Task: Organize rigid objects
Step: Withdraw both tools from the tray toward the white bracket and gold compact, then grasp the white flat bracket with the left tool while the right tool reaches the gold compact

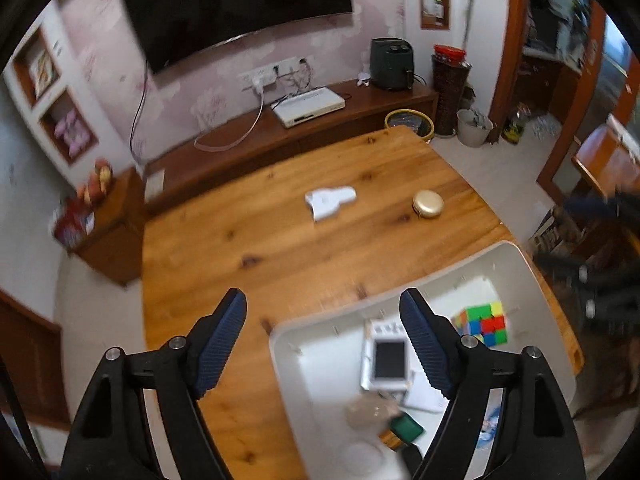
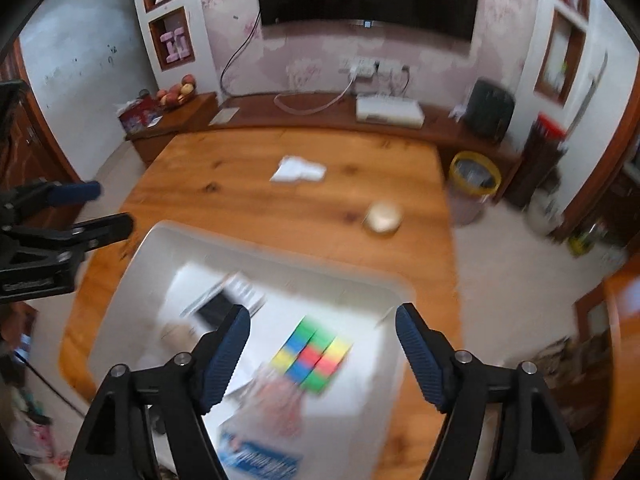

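Left wrist view shows the left gripper (image 1: 322, 316) wide and empty above the white bin (image 1: 400, 300) holding the puzzle cube (image 1: 484, 322); ahead lie a white gadget (image 1: 329, 202) and gold case (image 1: 428, 204), likely next reaches.

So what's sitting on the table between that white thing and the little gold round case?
Nothing: in the left wrist view, only bare wooden table separates the white thing from the gold case.
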`<action>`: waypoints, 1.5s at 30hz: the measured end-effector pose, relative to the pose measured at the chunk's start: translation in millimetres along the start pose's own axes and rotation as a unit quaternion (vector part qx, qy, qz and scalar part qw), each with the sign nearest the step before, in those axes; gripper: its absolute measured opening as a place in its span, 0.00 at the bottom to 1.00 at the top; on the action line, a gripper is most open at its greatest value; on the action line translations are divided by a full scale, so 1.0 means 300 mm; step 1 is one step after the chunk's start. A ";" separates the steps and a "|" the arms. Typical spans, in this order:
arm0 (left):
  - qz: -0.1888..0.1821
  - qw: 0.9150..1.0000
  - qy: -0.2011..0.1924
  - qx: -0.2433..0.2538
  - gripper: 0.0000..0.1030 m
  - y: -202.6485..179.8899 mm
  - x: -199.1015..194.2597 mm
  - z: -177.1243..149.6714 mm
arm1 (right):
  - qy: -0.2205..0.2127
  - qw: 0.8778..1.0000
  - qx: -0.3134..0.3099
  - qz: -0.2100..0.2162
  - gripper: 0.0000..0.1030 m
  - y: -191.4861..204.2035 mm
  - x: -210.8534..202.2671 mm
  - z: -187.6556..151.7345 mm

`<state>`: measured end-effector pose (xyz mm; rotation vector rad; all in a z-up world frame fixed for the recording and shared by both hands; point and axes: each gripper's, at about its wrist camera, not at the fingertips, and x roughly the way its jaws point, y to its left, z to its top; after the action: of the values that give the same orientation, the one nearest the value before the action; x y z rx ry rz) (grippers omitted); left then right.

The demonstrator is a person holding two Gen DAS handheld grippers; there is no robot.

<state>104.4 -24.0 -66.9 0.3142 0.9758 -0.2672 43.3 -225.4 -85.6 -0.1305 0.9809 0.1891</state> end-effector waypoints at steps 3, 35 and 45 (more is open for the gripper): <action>-0.016 0.999 0.008 0.039 0.84 0.008 0.029 0.098 | 0.000 0.999 -0.014 -0.031 0.74 -0.056 0.020 0.110; -0.042 0.926 0.175 0.331 0.87 -0.120 0.876 0.314 | 0.199 0.974 0.106 0.032 0.75 -0.291 0.806 0.301; -0.065 0.916 0.192 0.345 0.87 -0.133 0.963 0.313 | 0.212 0.968 0.114 0.063 0.75 -0.303 0.837 0.301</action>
<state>316.3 -119.4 -266.7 0.9781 1.2716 -0.6955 272.4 -271.6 -243.4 0.1091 1.4321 0.1655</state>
